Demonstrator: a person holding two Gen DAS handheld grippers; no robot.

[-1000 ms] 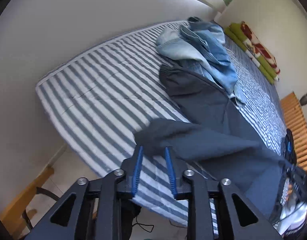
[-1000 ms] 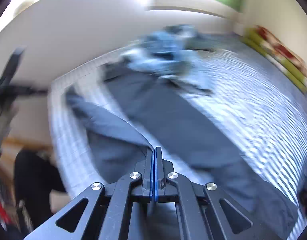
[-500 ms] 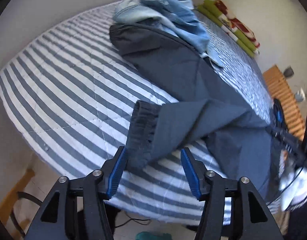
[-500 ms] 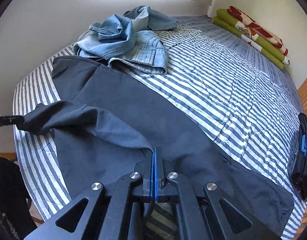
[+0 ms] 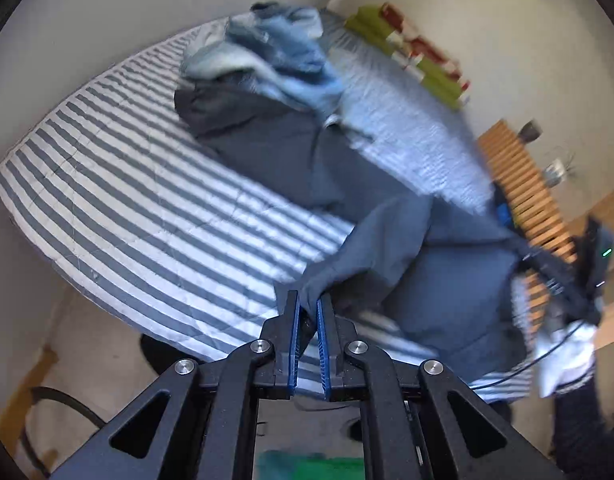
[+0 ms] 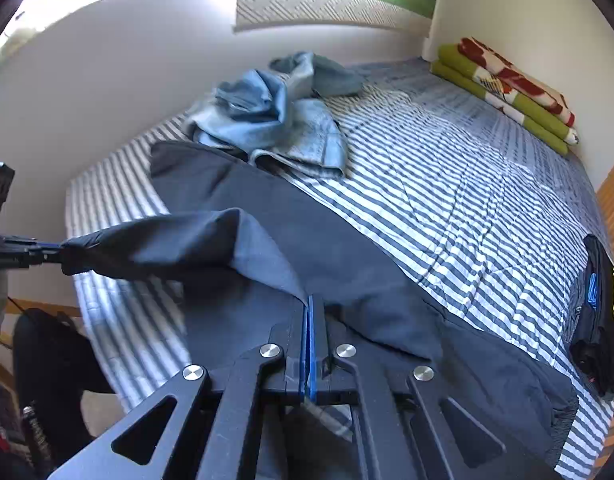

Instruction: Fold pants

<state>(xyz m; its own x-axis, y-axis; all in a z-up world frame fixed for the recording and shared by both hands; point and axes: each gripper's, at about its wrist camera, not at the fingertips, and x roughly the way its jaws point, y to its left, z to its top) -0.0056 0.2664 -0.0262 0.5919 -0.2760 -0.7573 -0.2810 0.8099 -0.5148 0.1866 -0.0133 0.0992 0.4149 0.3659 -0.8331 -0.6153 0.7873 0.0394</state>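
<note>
Dark grey pants (image 6: 331, 248) lie spread across striped bed (image 6: 467, 184), waist end near crumpled blue jeans (image 6: 279, 120) by wall. Left gripper (image 5: 307, 308): jaws have just been closing, now clamped on cuff end of one pant leg, cloth bunched between blue pads. Right gripper (image 6: 310, 308): jaws pressed together, thin fold of same leg pinched between them. That leg hangs taut between both grippers, raised above other leg. Green-and-red folded blanket (image 6: 507, 88) against far wall. Black bag (image 6: 599, 312) at bed edge.
</note>
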